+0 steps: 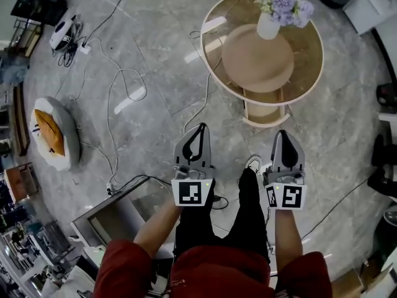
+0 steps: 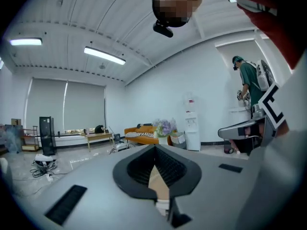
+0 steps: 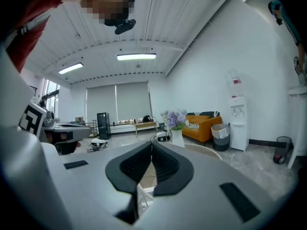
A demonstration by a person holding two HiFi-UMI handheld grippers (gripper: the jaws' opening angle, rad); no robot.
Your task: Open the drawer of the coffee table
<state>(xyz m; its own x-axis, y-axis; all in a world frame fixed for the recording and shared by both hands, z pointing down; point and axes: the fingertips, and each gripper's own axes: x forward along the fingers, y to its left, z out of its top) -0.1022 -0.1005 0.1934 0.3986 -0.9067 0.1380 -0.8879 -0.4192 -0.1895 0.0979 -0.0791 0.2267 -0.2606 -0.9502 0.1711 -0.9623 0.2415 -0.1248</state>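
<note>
Grey floor (image 1: 155, 73); left gripper (image 1: 200, 129), right gripper (image 1: 283, 134) level, closed

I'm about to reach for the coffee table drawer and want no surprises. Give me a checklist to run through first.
1. Left gripper empty: ok, shut on nothing.
2. Right gripper empty: ok, shut on nothing.
3. Jaws open for a grasp: not ok, both pairs together.
4. Drawer faces the person: ok, below the coffee table rim.
5. Drawer closed: cannot tell.
6. Vase upright on the table: ok.

Red sleeves (image 1: 127, 266), grey left claw (image 1: 201, 129), grey right claw (image 1: 283, 135)
</note>
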